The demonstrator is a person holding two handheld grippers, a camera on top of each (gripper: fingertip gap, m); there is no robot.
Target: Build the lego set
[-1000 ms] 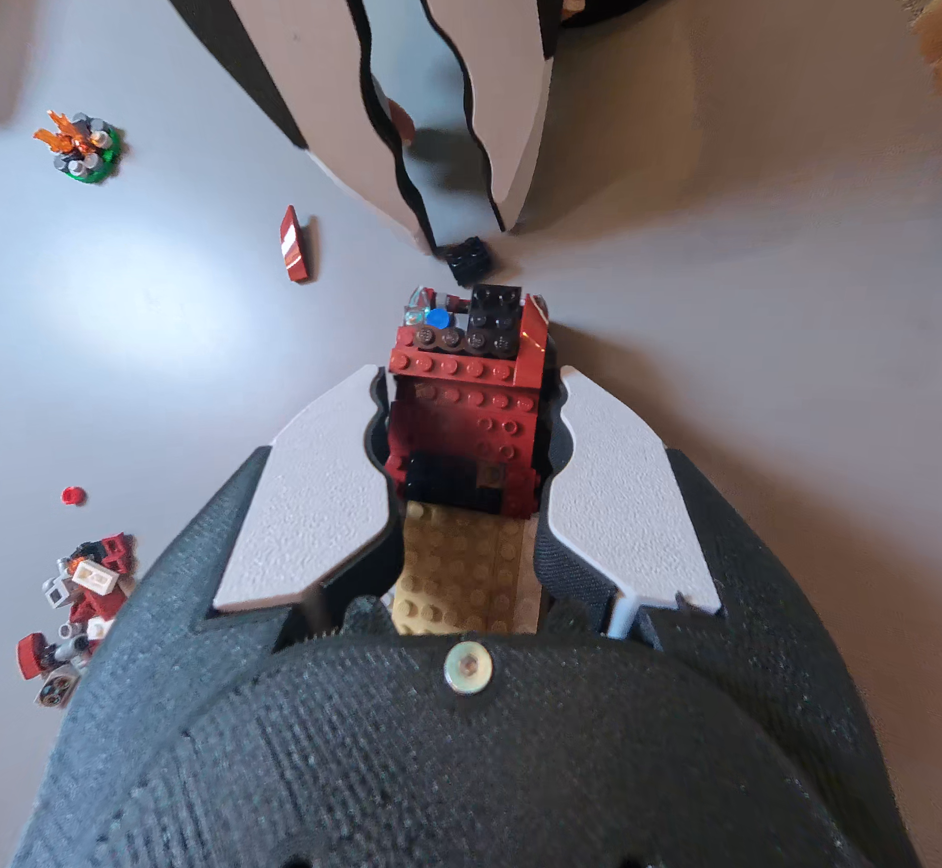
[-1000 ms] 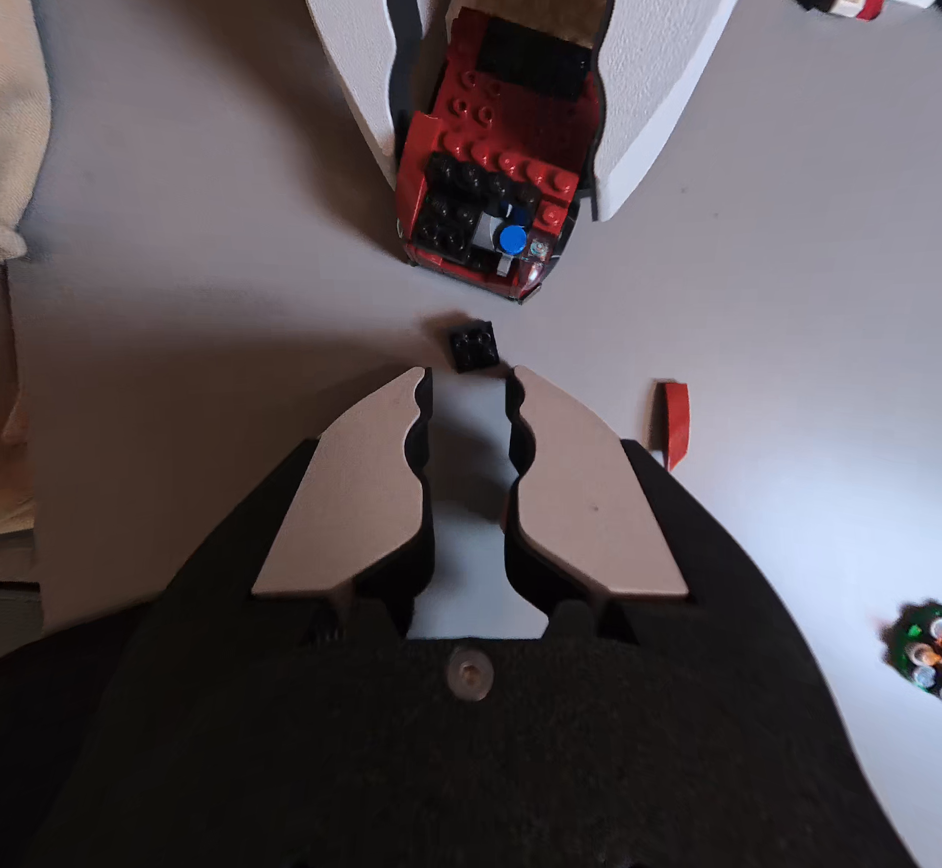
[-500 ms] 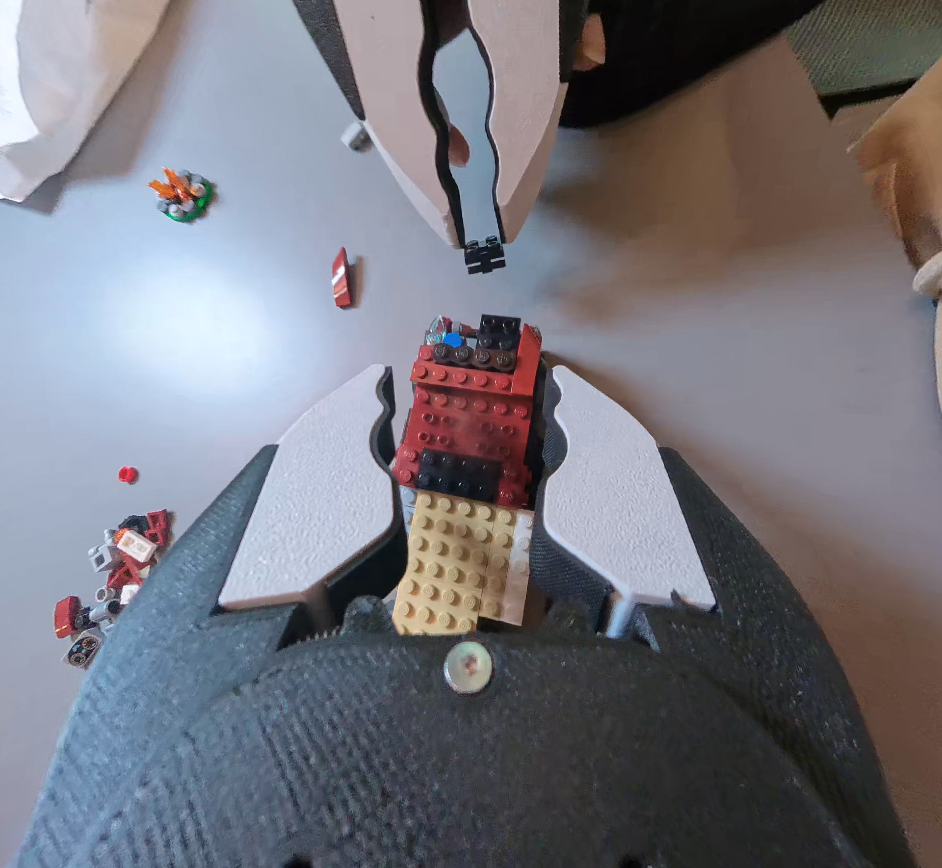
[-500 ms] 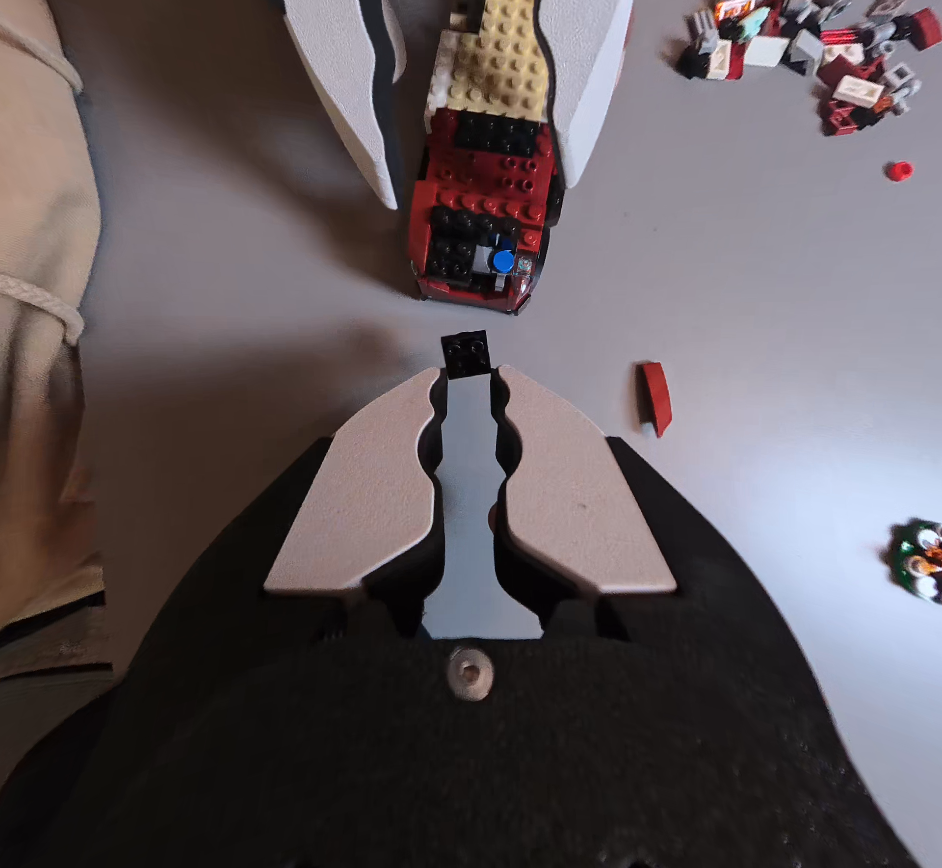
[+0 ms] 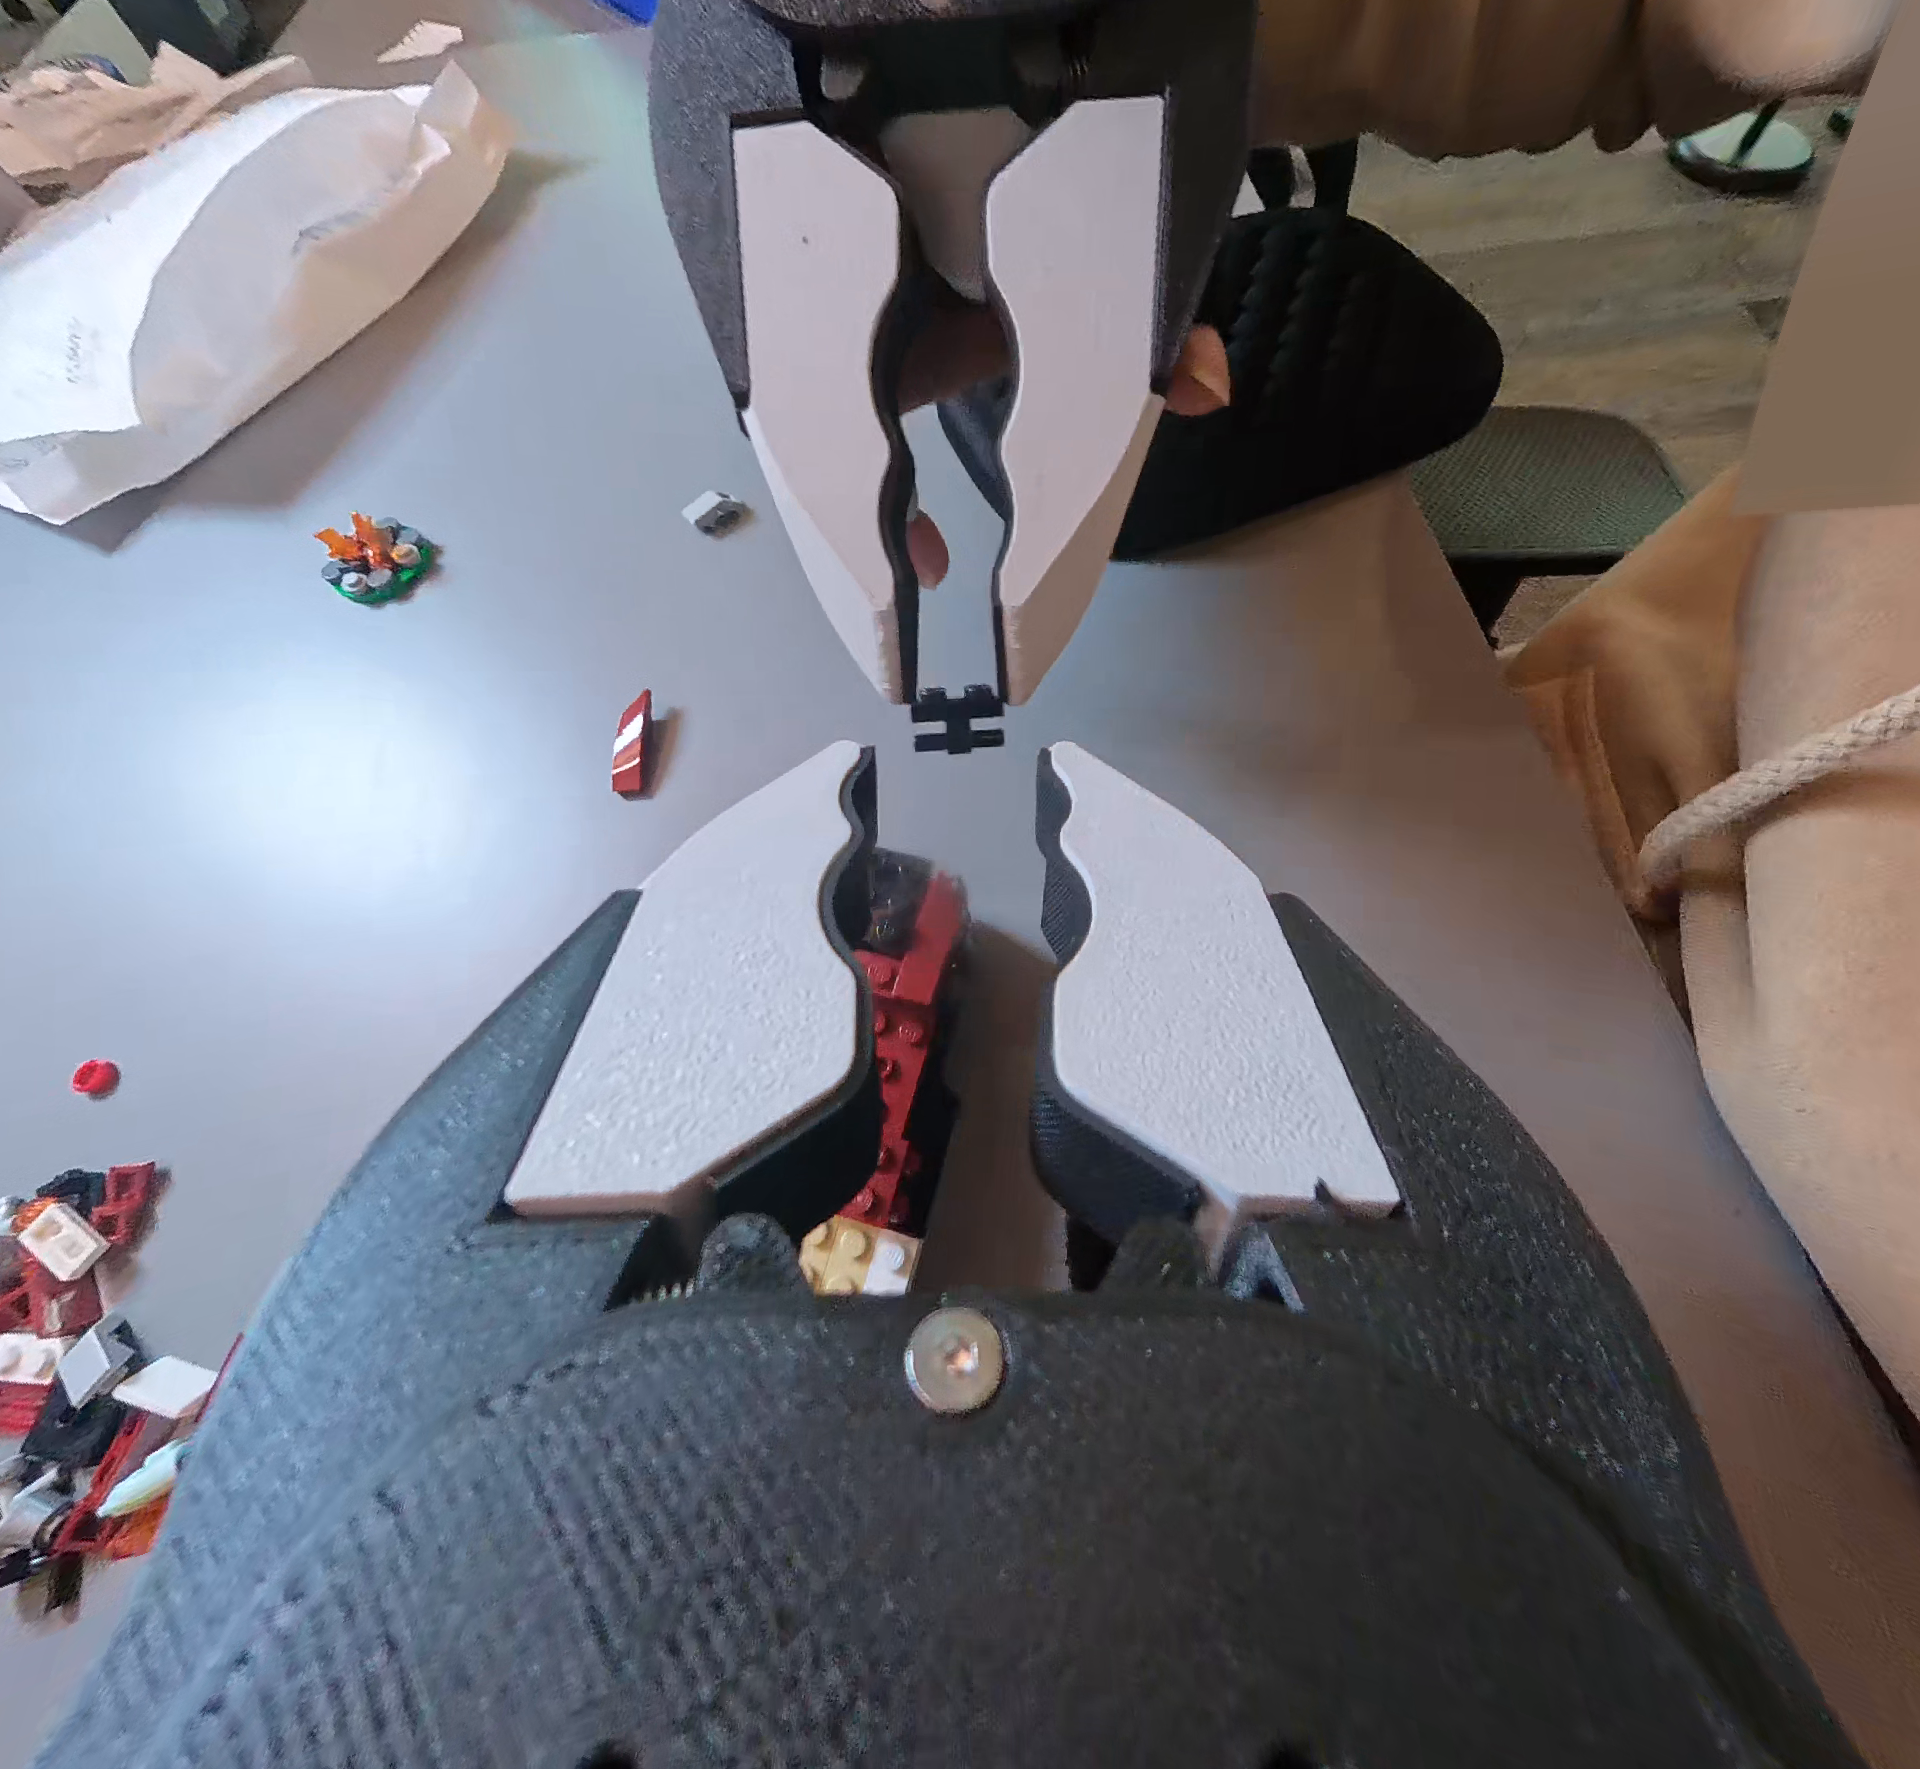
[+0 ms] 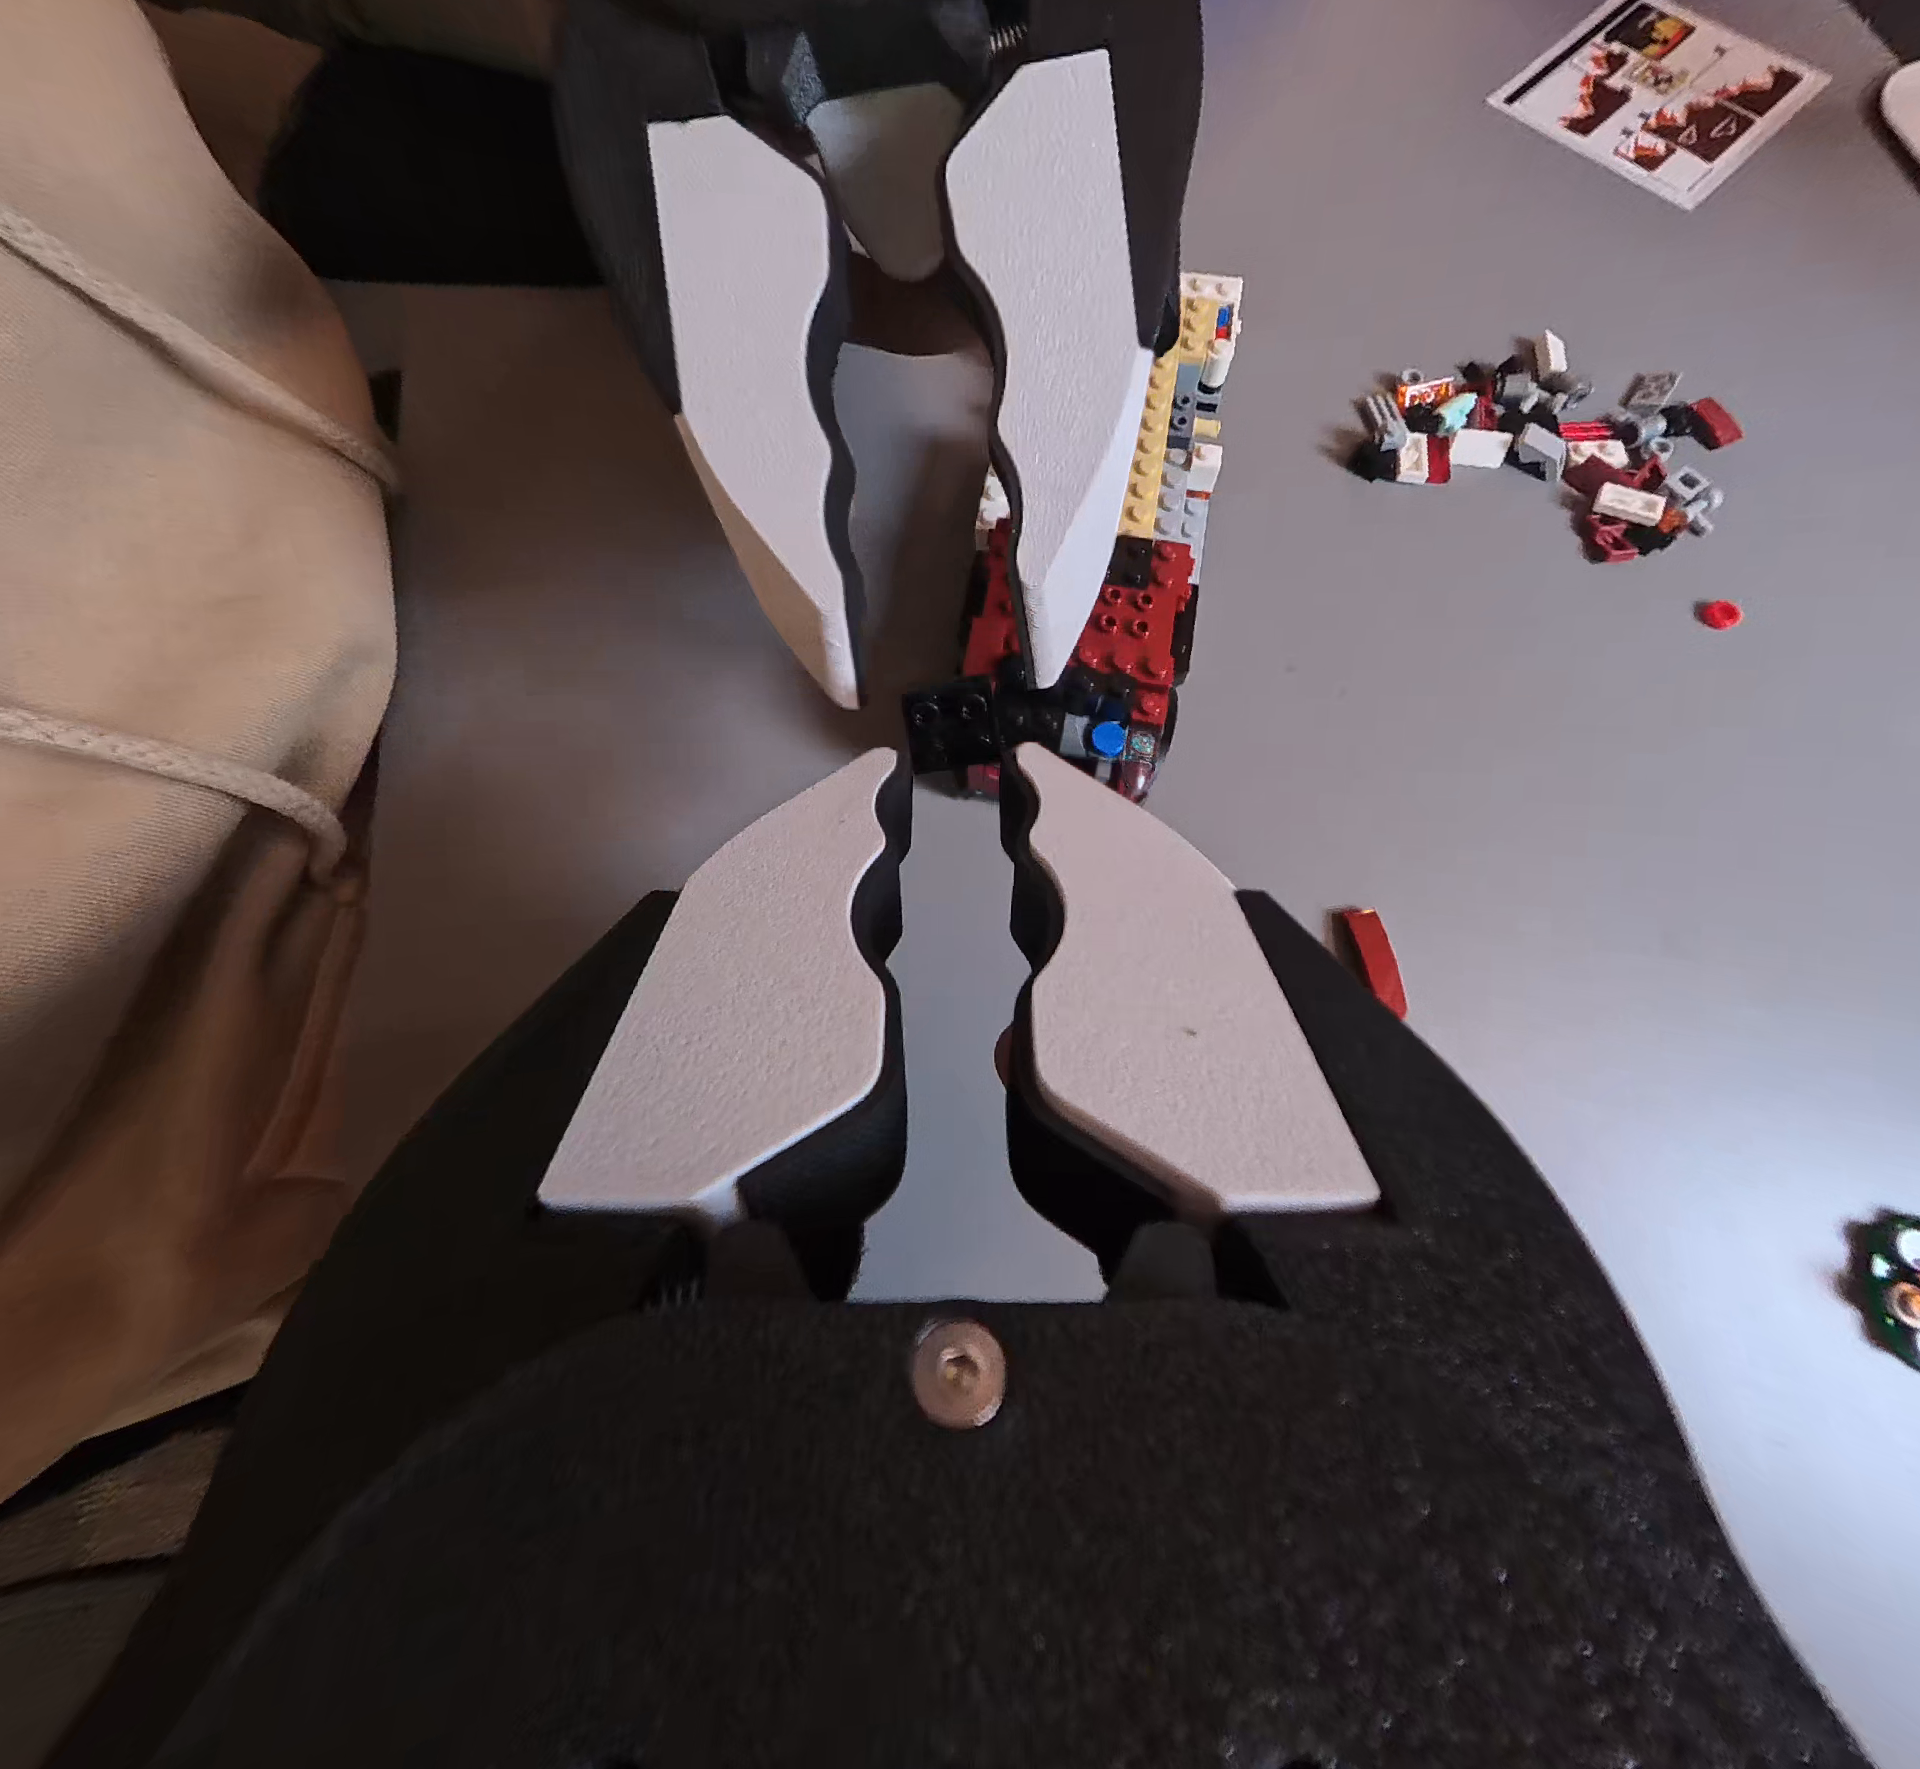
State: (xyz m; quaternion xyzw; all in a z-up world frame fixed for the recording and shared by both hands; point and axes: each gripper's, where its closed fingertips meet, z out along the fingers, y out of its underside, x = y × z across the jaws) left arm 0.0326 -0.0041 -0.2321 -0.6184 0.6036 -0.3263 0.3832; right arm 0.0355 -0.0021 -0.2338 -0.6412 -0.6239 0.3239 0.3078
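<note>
My right gripper (image 6: 956,755) is shut on a small black brick piece (image 6: 954,727) at its fingertips and holds it above the grey table (image 6: 1558,888). The left wrist view shows it (image 5: 956,720) pinched between the right gripper's pads (image 5: 1013,670). My left gripper (image 5: 954,769) faces it tip to tip, open and holding nothing. A dark red, black and tan brick model (image 5: 909,992) lies on the table below the left fingers, untouched. In the right wrist view the model (image 6: 1138,618) is partly behind a left finger (image 6: 1070,431).
A pile of loose brick pieces (image 6: 1538,452) lies beyond the model, with a red round stud (image 6: 1720,615) nearby. A red curved piece (image 5: 632,745), a small campfire build (image 5: 374,556), a grey piece (image 5: 715,511), a white paper bag (image 5: 208,265) and an instruction sheet (image 6: 1652,93) lie around. A person's beige clothing (image 5: 1818,888) borders the table. The red round stud (image 6: 1720,615) is about equally far from each gripper, around 20 centimetres. Look for it in the left wrist view (image 5: 97,1075) too.
My right gripper closed on the black piece and lifted it off the table. My left gripper rose off the model, which now lies below it, and its fingers drew closer together.
</note>
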